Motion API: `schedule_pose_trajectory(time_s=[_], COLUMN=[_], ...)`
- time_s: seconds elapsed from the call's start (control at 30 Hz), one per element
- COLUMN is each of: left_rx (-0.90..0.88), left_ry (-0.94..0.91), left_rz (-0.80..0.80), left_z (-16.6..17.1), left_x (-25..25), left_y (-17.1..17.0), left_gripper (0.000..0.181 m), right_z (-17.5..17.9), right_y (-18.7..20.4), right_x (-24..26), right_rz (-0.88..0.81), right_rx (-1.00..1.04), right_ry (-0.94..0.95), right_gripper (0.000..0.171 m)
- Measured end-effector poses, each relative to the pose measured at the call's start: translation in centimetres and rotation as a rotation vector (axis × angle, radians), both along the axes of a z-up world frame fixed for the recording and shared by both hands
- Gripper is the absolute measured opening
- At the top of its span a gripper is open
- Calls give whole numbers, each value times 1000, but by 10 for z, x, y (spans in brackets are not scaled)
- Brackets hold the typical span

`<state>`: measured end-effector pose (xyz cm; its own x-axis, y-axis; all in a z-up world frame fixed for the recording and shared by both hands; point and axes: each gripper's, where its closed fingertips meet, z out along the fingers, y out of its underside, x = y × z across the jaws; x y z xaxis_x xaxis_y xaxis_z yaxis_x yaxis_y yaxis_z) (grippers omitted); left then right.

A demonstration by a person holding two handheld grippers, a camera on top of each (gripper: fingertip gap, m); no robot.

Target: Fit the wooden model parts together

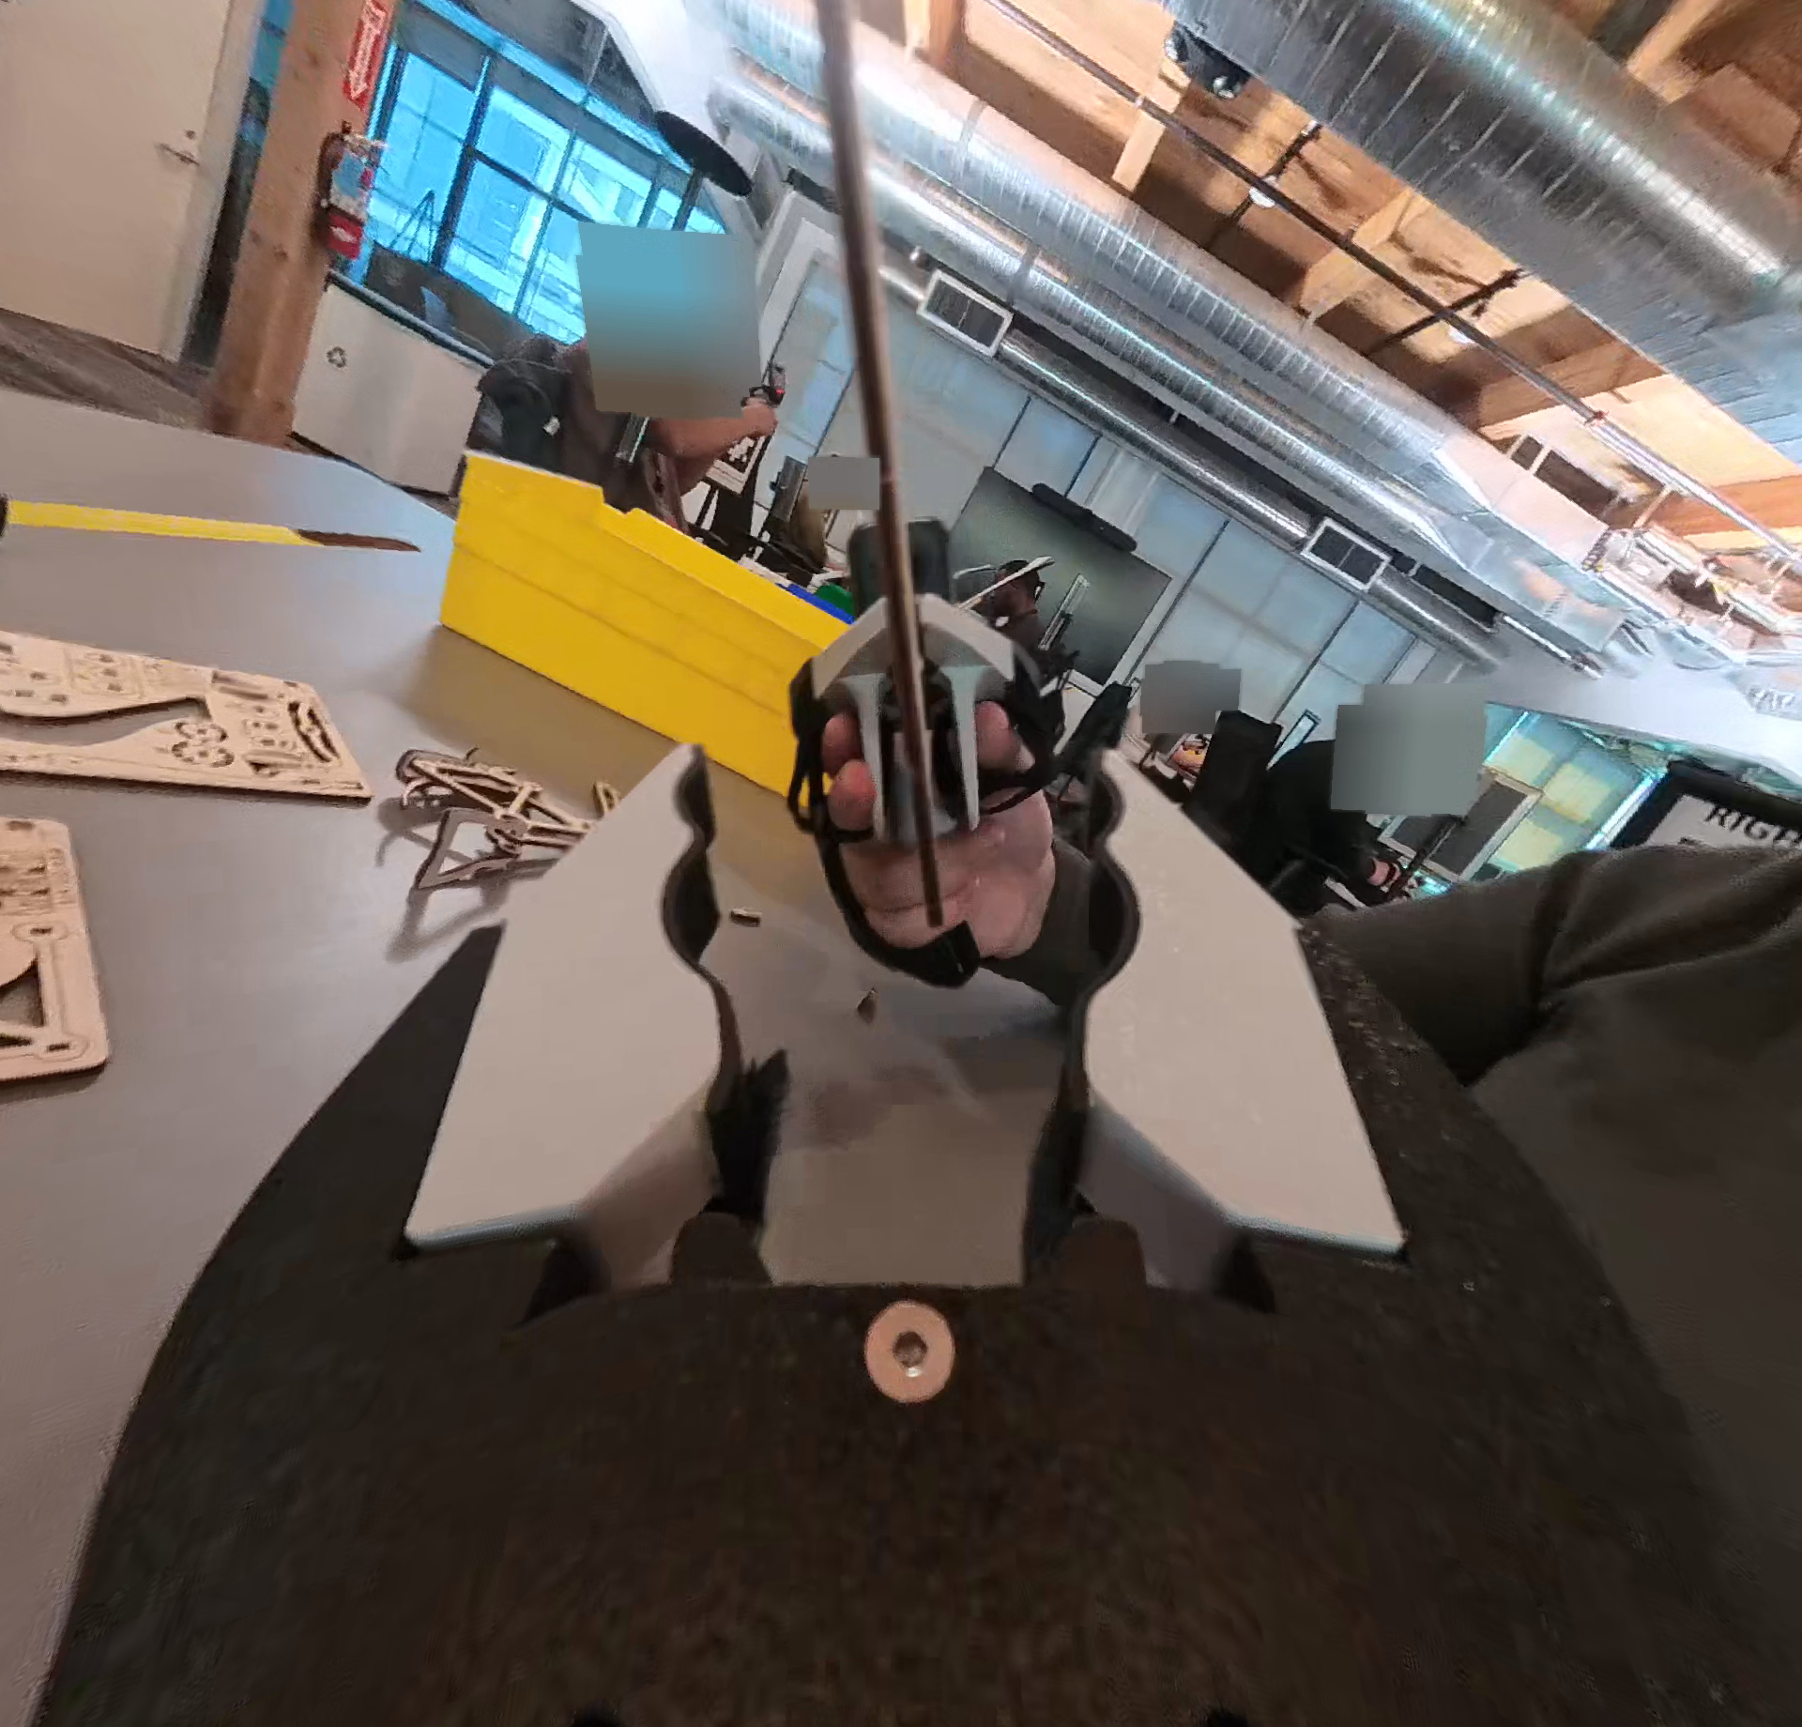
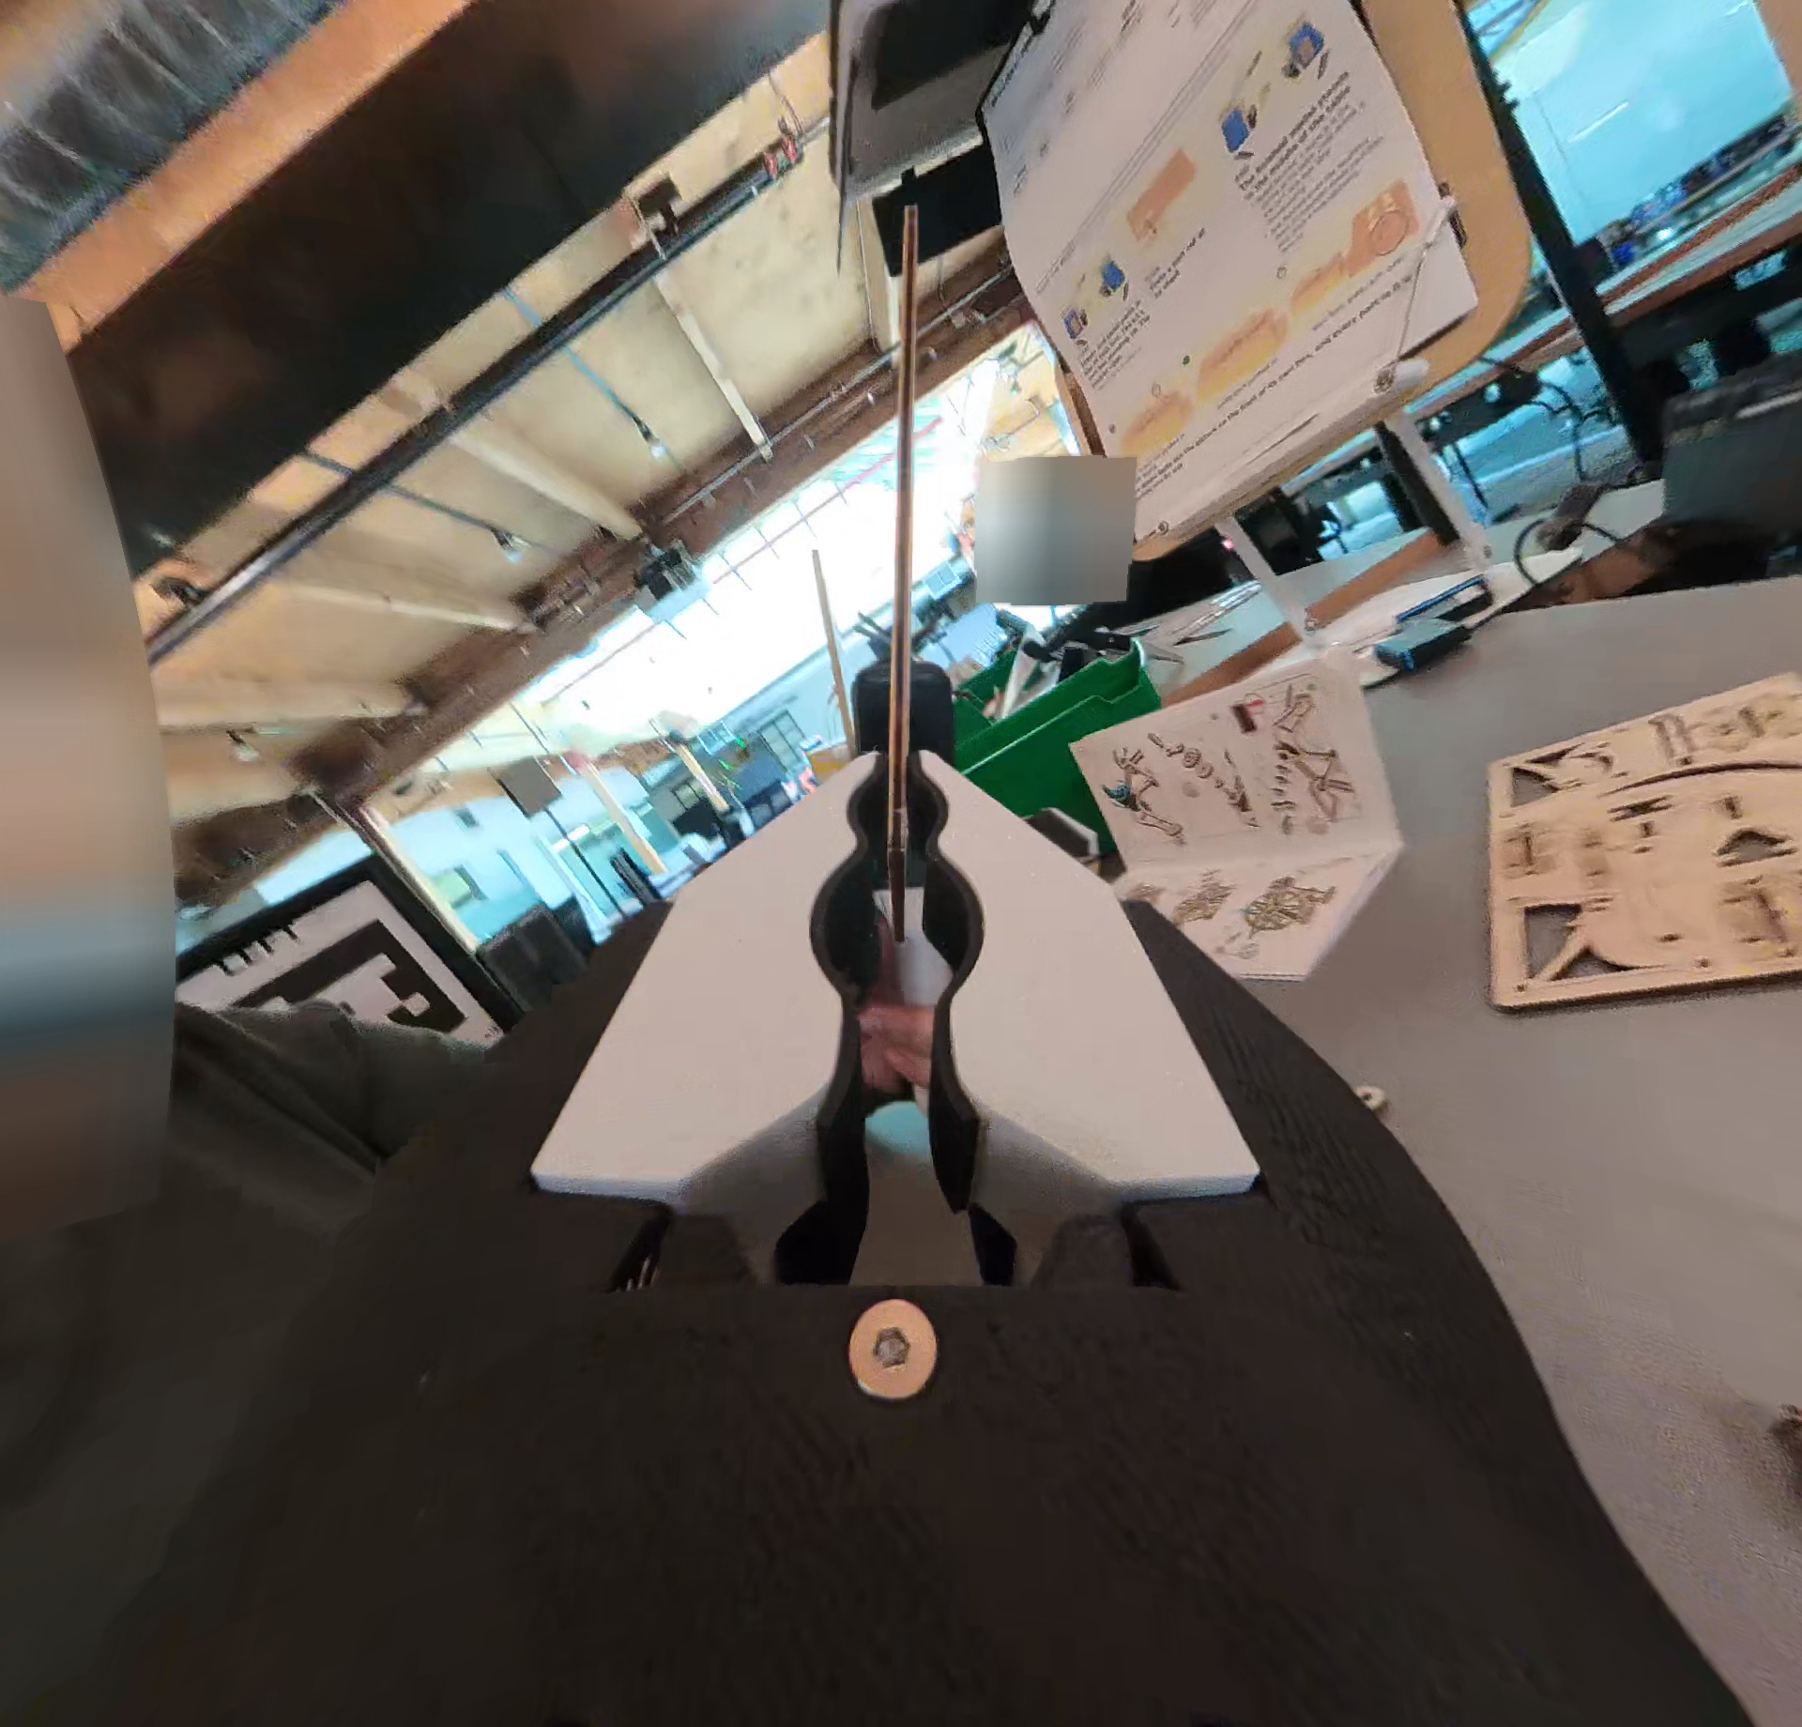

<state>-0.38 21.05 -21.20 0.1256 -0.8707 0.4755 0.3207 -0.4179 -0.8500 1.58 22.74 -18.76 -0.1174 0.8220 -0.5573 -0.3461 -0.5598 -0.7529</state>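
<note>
My right gripper is shut on a thin flat wooden part, seen edge-on, which sticks straight out beyond the fingertips. In the left wrist view that gripper faces the camera in a hand, with the wooden part reaching up past the top of the frame. My left gripper is open wide and empty, its grey fingers either side of the part's near end without touching it. A partly built wooden model lies on the table to the left.
Laser-cut wooden sheets lie at the table's left, another sheet at the right. A yellow bin, a green bin, an open instruction booklet and a hanging instruction page stand behind. Small wood bits lie between my left fingers. Tip to tip, the grippers are about 4 centimeters apart.
</note>
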Motion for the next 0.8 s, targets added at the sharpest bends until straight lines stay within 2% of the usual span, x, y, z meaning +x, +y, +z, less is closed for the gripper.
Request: schedule_pose_trajectory(time_s=[0.13, 0.23, 0.33, 0.43, 0.53, 0.8], left_rx=[98, 81, 46, 28, 2, -26], left_ry=[-10, 48, 91, 167, 194, 235], left_rz=[34, 19, -3, 7, -12, -35], left_z=[7, -2, -11, -22, -29, -38], left_x=[3, 7, 9, 12, 15, 18], left_y=[-9, -9, -8, -5, -6, -8], left_gripper=[25, 3, 1, 1, 1, 1], right_z=[-8, -10, -17, -33, -43, -54], right_y=[-11, -15, -14, -11, -13, -14], right_x=[-15, -19, -18, -14, -9, -6], right_rz=[44, 35, 12, -25, -34, -35], right_rx=[-13, 32, 104, 220, 308, 352], right_ry=[3, -27, -115, -318, -444, -545], right_gripper=[0, 0, 0, 6, 7, 8])
